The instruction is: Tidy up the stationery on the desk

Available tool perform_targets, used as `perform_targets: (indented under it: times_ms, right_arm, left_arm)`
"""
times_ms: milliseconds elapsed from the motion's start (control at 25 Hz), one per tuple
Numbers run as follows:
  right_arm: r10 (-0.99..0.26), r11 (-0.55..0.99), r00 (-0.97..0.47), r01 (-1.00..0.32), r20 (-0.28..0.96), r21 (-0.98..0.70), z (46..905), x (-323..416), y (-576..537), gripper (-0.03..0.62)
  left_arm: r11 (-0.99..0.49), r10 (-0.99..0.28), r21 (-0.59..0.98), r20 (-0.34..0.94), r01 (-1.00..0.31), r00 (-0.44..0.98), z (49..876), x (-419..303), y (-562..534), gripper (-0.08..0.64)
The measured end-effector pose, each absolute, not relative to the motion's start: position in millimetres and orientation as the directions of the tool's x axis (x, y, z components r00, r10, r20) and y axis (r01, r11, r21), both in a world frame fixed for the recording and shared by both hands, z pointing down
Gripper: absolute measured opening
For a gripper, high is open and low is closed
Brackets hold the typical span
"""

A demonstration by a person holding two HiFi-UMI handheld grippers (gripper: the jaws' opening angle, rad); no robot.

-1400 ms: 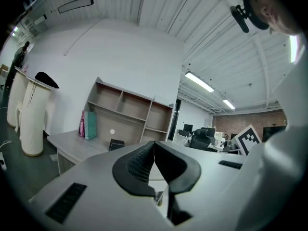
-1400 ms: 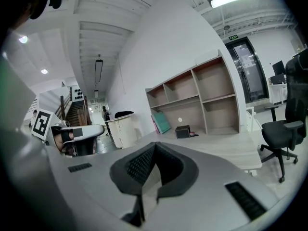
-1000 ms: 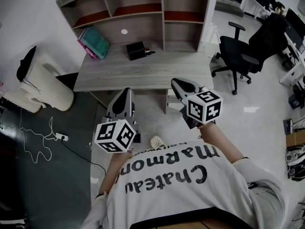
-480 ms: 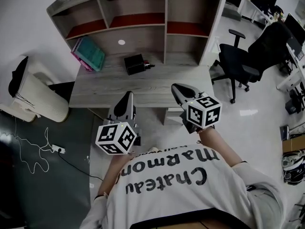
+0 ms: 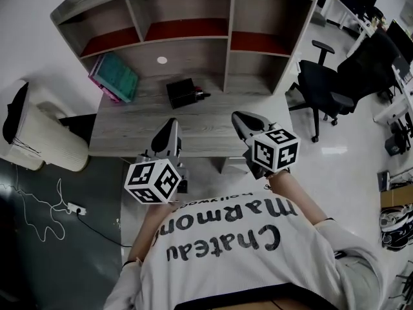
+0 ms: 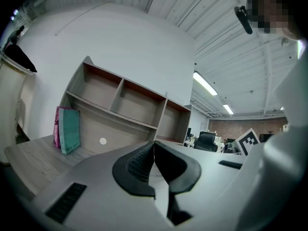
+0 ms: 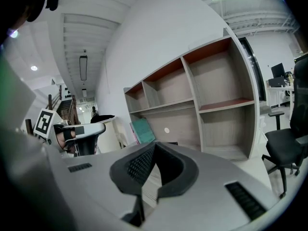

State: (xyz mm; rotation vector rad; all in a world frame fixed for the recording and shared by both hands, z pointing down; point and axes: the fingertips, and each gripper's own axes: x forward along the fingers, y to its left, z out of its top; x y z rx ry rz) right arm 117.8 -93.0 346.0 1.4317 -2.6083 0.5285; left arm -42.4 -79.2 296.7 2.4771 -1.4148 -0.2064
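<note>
Both grippers were held at the near edge of the desk [image 5: 129,131], side by side and apart. The left gripper [image 5: 170,124] had its jaws pressed together with nothing between them; the right gripper [image 5: 240,117] likewise — tips meeting, empty. Ahead of them stretched open grey wood. Well beyond the jaws, toward the back, sat a black box [image 5: 182,92], its contents not discernible, with a small dark item [image 5: 202,95] just beside its right side. Left of it, teal and pink books [image 5: 116,77] leaned under the shelf unit [image 5: 226,37]. An office chair [image 5: 329,89] stood off the desk's right end.
</note>
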Motion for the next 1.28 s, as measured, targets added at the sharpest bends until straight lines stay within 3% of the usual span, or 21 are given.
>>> perform_targets:
  times_ms: [600, 1280]
  right_arm:
    - [-0.726, 0.557, -0.635, -0.769, 0.266, -0.314, 356.4, 67.2, -134.3, 0.017]
    - [-0.65, 0.544, -0.68, -0.728, 0.34, -0.417, 396.3, 40.1, -171.0, 0.017]
  left_arm:
    - [-0.37, -0.913, 0.341, 0.038, -0.864, 0.406, 309.4, -98.2, -98.5, 0.015]
    - [-0.26, -0.922, 0.415, 0.161, -0.872, 0.352, 356.4, -121.6, -116.3, 0.015]
